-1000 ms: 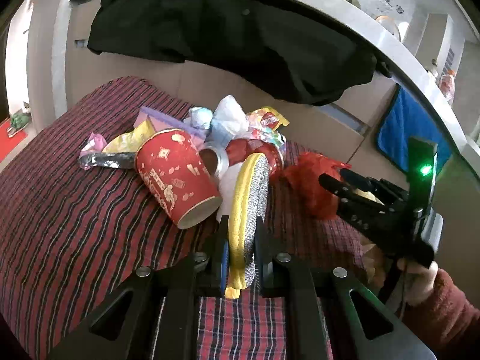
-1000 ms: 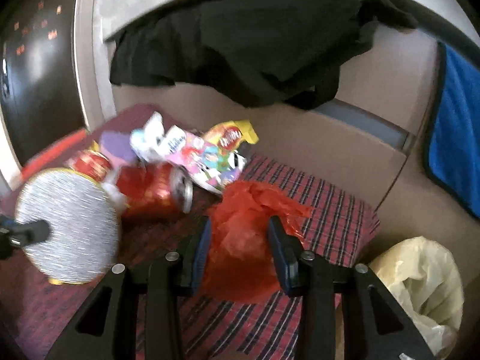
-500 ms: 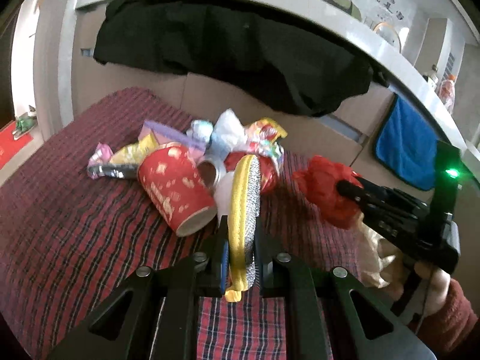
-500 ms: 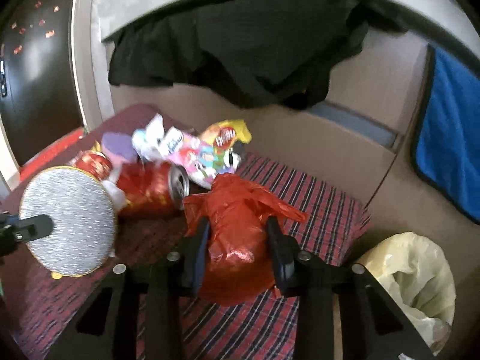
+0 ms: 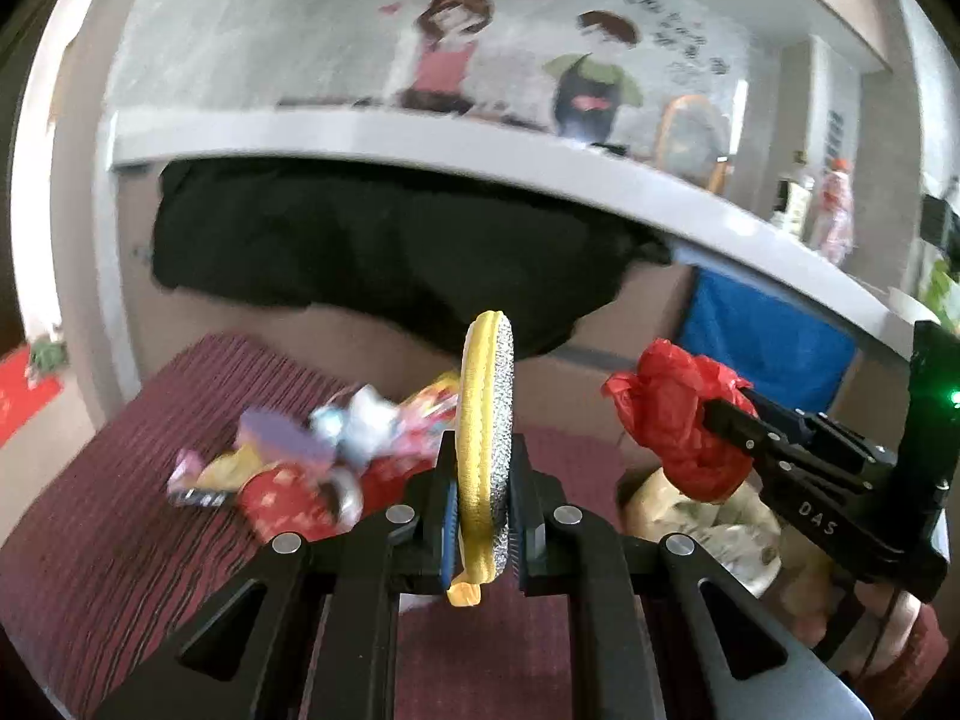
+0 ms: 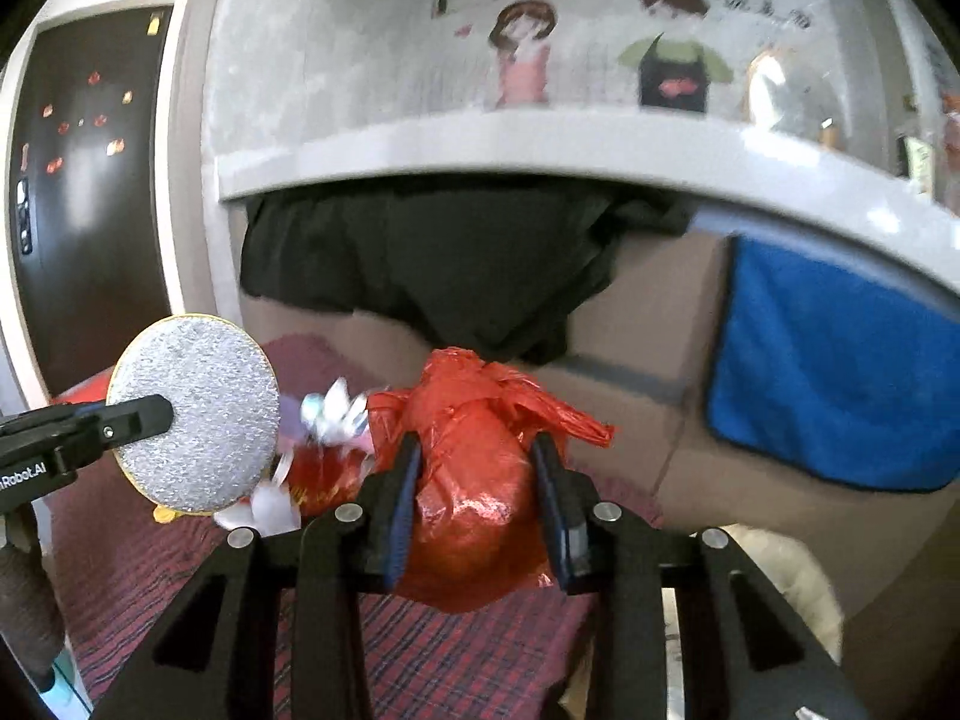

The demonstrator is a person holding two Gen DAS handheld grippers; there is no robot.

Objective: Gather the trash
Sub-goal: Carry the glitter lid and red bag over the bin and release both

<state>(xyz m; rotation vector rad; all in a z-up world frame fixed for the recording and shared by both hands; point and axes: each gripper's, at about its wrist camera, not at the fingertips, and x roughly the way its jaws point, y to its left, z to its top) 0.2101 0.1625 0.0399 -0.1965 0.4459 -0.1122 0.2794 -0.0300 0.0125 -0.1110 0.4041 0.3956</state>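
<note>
The left gripper (image 5: 480, 516) has its fingers clamped on one round scouring pad (image 5: 486, 438), which stands upright on edge between them; it rises well past the fingertips. In the right wrist view the pad (image 6: 195, 414) shows its flat face: a glittery silver disc with a yellow rim, and one black finger (image 6: 135, 417) lies across its left side.

Below and to the left of the pad, on a dark red striped and checked cloth (image 5: 120, 516), lies the pile of trash (image 5: 318, 462). It is blurred, so an exact count cannot be given. A red paper cup with pale marks (image 5: 282, 498) lies on its side at the near edge, with a purple piece, a yellow wrapper and crinkled white and pink wrappers behind it.

Further right, the right gripper (image 6: 477, 498) has its fingers pressed against the two sides of one crumpled red plastic bag (image 6: 474, 480). The bag is thin, shiny and wrinkled, bulges up between the fingers and trails a twisted tail to the right. In the left wrist view this bag (image 5: 678, 414) is held up clear of the cloth, above a pale yellow bag (image 5: 720, 522) that sits just past the right end of the cloth.

On the far side, one black cloth (image 6: 432, 264) hangs from under a grey ledge (image 6: 540, 144), and one blue towel (image 6: 840, 372) hangs at the right.
</note>
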